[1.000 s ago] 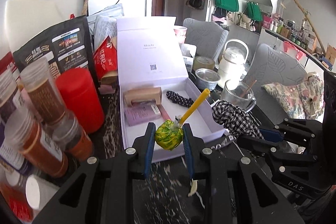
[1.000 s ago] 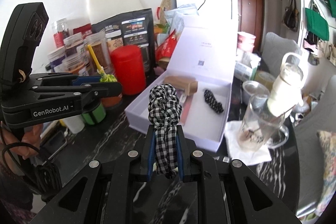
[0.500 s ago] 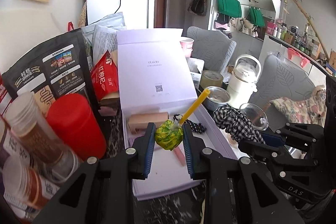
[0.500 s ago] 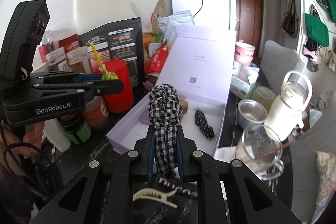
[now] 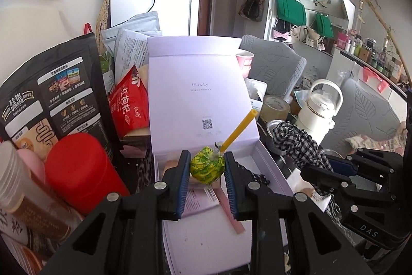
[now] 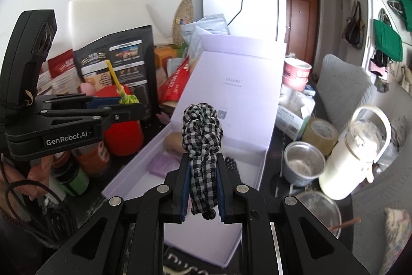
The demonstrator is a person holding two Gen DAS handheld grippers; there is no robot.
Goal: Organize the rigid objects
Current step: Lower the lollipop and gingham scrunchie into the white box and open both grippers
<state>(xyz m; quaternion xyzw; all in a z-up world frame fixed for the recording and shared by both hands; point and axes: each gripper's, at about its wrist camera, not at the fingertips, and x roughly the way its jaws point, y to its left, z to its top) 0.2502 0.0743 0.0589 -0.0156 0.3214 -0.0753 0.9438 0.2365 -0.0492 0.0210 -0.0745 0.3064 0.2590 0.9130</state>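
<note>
My left gripper (image 5: 206, 168) is shut on a lollipop (image 5: 206, 167) in a green-yellow wrapper with a yellow stick, held above the open white box (image 5: 273, 169). It also shows in the right wrist view (image 6: 127, 99). My right gripper (image 6: 201, 181) is shut on a black-and-white checked scrunchie (image 6: 202, 143), held over the box's near right edge (image 6: 231, 236). In the box lie a tan block (image 6: 173, 142), a purple packet (image 6: 163, 164) and a dark dotted hair tie (image 6: 230, 163).
Left of the box stand a red canister (image 5: 77, 172), spice jars (image 5: 23, 197) and a black Quaker bag (image 5: 51, 94). To the right are a steel cup (image 6: 303, 164), a tape roll (image 6: 320, 132), a white kettle (image 6: 352, 148) and a glass mug (image 6: 316, 210).
Both grippers have moved forward over the box with their objects still held. The box now lies directly below them and the jars have slid left.
</note>
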